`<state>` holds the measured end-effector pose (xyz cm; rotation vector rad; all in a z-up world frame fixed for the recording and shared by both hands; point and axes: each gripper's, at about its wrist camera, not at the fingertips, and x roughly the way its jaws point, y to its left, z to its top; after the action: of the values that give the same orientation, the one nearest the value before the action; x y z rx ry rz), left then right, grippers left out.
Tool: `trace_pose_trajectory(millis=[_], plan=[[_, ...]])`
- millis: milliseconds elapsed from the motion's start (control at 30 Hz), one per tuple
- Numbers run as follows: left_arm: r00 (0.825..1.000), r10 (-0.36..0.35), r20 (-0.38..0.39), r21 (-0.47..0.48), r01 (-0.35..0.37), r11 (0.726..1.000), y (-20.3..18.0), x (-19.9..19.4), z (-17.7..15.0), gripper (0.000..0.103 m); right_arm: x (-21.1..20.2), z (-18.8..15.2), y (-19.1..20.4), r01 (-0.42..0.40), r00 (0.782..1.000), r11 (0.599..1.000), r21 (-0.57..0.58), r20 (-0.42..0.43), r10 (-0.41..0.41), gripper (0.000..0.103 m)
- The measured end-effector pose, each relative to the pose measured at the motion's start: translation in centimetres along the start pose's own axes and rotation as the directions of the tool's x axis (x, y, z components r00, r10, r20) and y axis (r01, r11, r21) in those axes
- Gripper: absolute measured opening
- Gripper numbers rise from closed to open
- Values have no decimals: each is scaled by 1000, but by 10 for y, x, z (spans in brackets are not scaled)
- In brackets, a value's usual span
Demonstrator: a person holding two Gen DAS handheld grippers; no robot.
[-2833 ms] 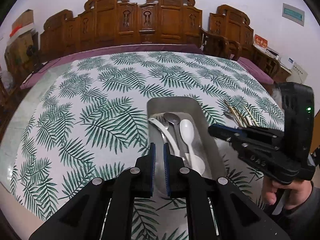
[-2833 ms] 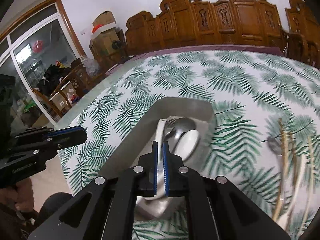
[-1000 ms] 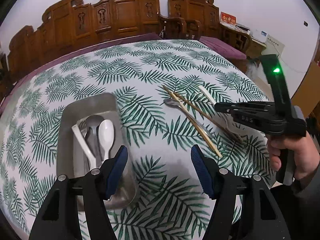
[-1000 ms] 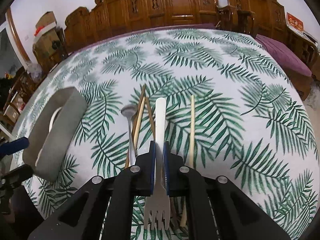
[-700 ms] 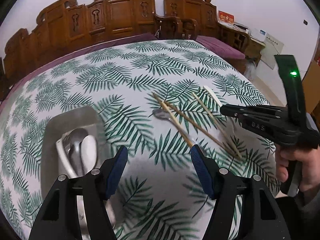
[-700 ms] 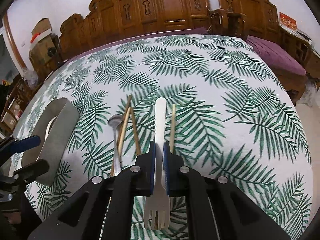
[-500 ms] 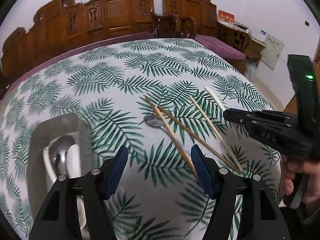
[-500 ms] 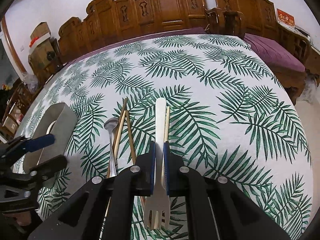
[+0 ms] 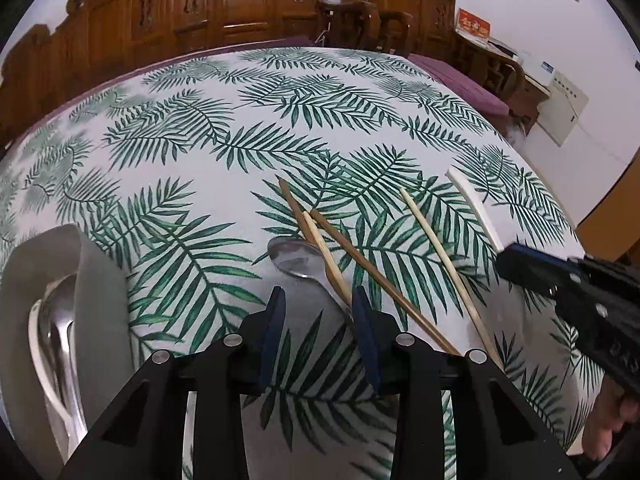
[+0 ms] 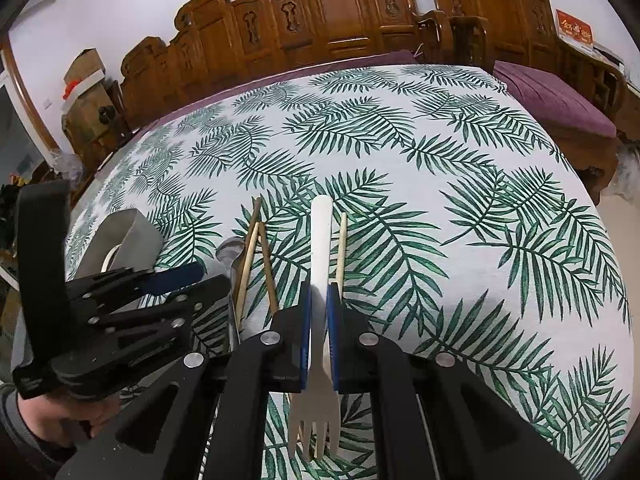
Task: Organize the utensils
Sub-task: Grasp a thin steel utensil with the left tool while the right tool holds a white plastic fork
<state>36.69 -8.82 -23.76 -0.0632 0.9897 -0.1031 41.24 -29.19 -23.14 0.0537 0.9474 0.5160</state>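
Left wrist: my left gripper [image 9: 319, 322], jaws just narrowing yet unclamped, straddles a glossy metal spoon [image 9: 298, 261] beside slim wooden chopsticks [image 9: 384, 284].

Right wrist: my right gripper [image 10: 319, 330] pinches a flat white plastic fork [image 10: 320, 240], tines toward the camera, above the leaf-print tablecloth [image 10: 460, 200].

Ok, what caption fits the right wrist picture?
Right hand-held gripper clamps a white fork above the leafy tablecloth.

Just ahead of the left gripper [image 9: 319, 322] a metal spoon [image 9: 298, 259] lies on the table [image 9: 248, 128], three chopsticks [image 9: 384, 280] to its right. The tray [image 9: 100, 292] sits left of that gripper, holding spoons [image 9: 60, 320]. The fork [image 10: 320, 264] lies between the right gripper [image 10: 319, 332] pads.
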Motion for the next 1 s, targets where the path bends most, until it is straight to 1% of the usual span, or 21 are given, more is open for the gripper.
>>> trace_pose_trajectory(millis=[100, 167, 267, 500, 567, 700, 767, 1000], plan=[[1000, -14, -14, -25, 14, 1000, 3, 5, 3, 31, 0, 0, 1, -6, 1000, 1000, 0, 1, 6, 9], [999, -41, -25, -52, 40, 998, 5, 8, 2, 23, 0, 0, 2, -9, 1000, 1000, -1, 2, 9, 9], [997, -65, -30, -72, 63, 995, 5, 10, 2, 19, -1, 0, 2, -9, 1000, 1000, -1, 2, 9, 9], [997, -73, -38, -80, 70, 994, 3, 12, 4, 11, -2, 1, 2, -14, 1000, 1000, 2, 8, 14, 9], [996, -86, -37, -88, 83, 993, 4, 11, 4, 6, -2, 1, 1, -16, 1000, 1000, 5, 8, 16, 9], [993, -112, -44, -126, 106, 986, 8, 10, 4, 4, -1, 1, 2, -22, 1000, 1000, 6, 6, 22, 10], [993, -114, -42, -123, 108, 987, 7, 8, 4, 1, -1, 1, 3, -24, 1000, 1000, 3, 4, 23, 10], [995, -94, -15, -68, 93, 993, 0, -8, 7, 1, -1, 1, 4, -27, 1000, 1000, 0, 6, 27, 9]])
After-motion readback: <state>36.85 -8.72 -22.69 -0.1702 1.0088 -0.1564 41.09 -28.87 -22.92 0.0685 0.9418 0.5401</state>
